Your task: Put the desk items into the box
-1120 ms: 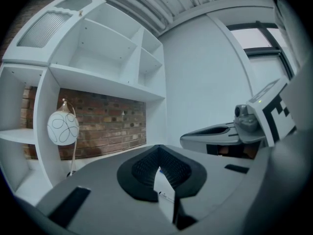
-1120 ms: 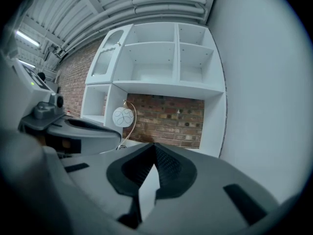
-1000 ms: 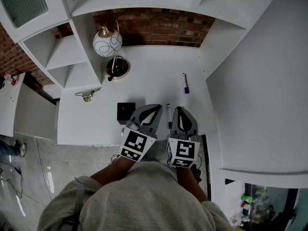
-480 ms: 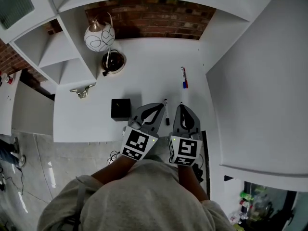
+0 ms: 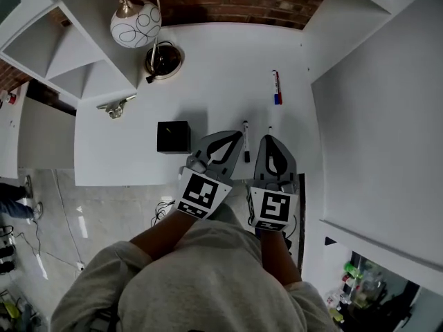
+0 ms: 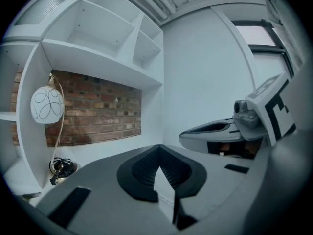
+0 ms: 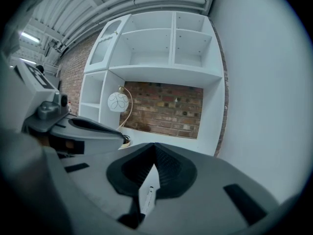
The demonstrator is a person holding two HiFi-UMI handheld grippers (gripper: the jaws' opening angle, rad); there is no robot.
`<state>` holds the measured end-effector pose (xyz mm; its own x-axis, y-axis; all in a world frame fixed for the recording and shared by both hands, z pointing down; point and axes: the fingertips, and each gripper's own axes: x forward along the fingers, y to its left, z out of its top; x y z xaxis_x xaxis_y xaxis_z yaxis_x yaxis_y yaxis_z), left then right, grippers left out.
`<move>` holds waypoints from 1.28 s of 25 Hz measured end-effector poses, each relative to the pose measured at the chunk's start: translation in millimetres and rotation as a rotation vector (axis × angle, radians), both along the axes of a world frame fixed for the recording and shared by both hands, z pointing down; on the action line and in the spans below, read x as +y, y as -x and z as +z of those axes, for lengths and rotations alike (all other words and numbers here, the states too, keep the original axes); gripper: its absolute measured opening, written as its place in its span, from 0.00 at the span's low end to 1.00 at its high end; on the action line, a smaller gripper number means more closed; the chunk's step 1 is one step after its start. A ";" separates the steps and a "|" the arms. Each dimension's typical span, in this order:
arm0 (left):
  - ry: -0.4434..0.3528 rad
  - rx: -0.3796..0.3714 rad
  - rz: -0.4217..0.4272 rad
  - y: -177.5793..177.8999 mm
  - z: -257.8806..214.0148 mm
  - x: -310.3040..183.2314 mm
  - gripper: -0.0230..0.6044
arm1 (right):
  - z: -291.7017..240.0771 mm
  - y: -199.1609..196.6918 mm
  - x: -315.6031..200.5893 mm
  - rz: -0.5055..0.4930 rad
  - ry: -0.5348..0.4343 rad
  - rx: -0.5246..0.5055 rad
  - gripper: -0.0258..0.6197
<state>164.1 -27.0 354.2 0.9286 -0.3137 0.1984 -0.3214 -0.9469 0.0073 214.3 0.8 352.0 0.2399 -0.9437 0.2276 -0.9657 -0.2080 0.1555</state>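
Jaws closed, left gripper (image 5: 230,134) and right gripper (image 5: 268,138) apparently over white desk (image 5: 221,68).

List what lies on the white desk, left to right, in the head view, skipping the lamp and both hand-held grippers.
small metal object → black box → white marker → red-and-blue marker

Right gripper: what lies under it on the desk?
A white pen lies on the desk beneath the right gripper, seen through the gap behind its shut jaws. From the head view only the pen's tip shows; the rest is covered.
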 end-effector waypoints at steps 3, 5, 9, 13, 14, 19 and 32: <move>0.008 -0.007 -0.002 -5.8 12.9 -3.9 0.05 | 10.6 -2.3 -5.1 -0.015 0.008 0.002 0.07; 0.010 -0.012 0.000 -9.3 21.2 -5.6 0.05 | 20.3 -4.4 -7.6 -0.025 0.022 0.004 0.07; 0.006 -0.018 0.002 -14.9 35.8 -9.5 0.05 | 37.1 -7.7 -15.2 -0.048 0.040 -0.023 0.07; 0.012 -0.026 0.004 -18.9 55.1 -9.0 0.05 | 55.7 -9.5 -19.0 -0.056 0.047 -0.058 0.07; 0.017 -0.029 0.003 -19.2 60.0 -9.1 0.05 | 62.3 -10.7 -19.0 -0.053 0.063 -0.055 0.07; 0.030 -0.056 0.004 -19.9 82.5 -10.1 0.05 | 91.8 -12.8 -24.7 -0.051 0.134 -0.069 0.07; 0.104 -0.111 -0.001 -18.8 126.2 -14.0 0.05 | 161.8 -10.3 -26.0 -0.081 0.334 -0.150 0.07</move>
